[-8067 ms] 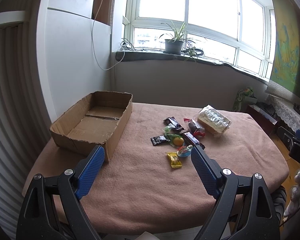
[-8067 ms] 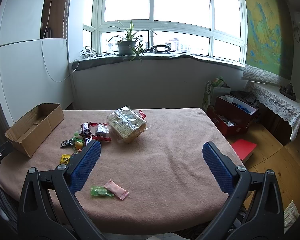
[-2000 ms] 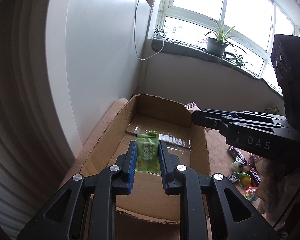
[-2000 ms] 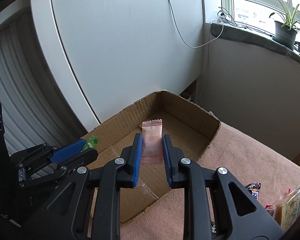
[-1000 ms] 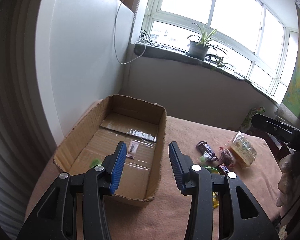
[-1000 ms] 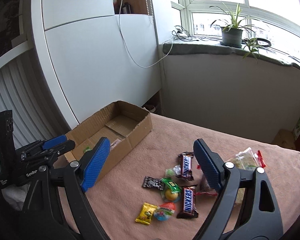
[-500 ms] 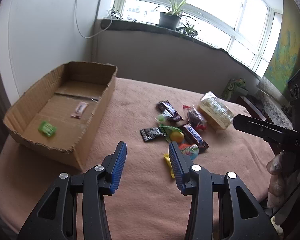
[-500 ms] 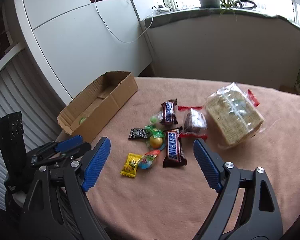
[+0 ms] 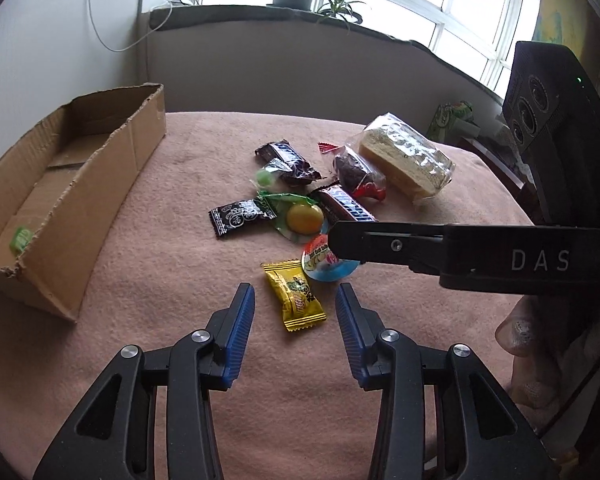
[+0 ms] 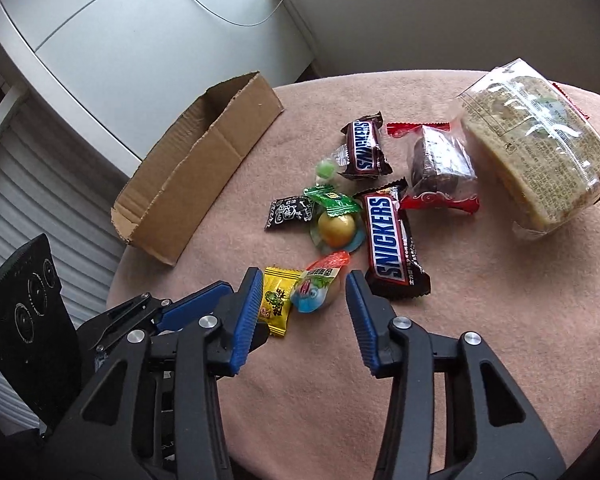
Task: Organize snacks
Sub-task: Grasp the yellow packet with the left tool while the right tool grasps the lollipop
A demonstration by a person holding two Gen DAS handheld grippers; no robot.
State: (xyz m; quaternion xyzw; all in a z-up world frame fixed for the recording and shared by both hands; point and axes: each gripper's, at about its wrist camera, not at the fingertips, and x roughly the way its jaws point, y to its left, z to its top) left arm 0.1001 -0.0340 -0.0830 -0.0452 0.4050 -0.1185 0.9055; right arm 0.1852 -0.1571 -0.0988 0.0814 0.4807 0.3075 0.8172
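Left gripper (image 9: 295, 304) points down at the table, jaws spread, with nothing pinched; the yellow candy packet (image 9: 294, 301) lies on the cloth between its blue pads (image 9: 240, 322), clear of both. Right gripper (image 10: 302, 284) also points down, and its jaws are closing; the blue-and-red jelly cup (image 10: 316, 288) sits between the fingertips, with a gap visible on either side, so the pads do not press on it. In the left wrist view the right gripper's black finger crosses above this cup.

Just beyond the two grippers lies the snack cluster on the pink table cloth (image 10: 480, 320):
- a Snickers bar (image 10: 392, 240) beside the jelly cup;
- a round yellow sweet in a green-edged wrapper (image 10: 337, 226);
- a small black packet (image 10: 288, 211) touching that wrapper;
- a second Snickers bar (image 10: 364, 146) farther back, with a small green candy (image 10: 326, 169) next to it;
- a dark cake in a clear, red-ended wrapper (image 10: 440, 168);
- a large clear-wrapped biscuit pack (image 10: 536, 140), farthest right.

Cardboard box (image 9: 72, 184) stands at the left edge of the table, well apart from the cluster. A green packet (image 9: 20, 239) lies on its floor.
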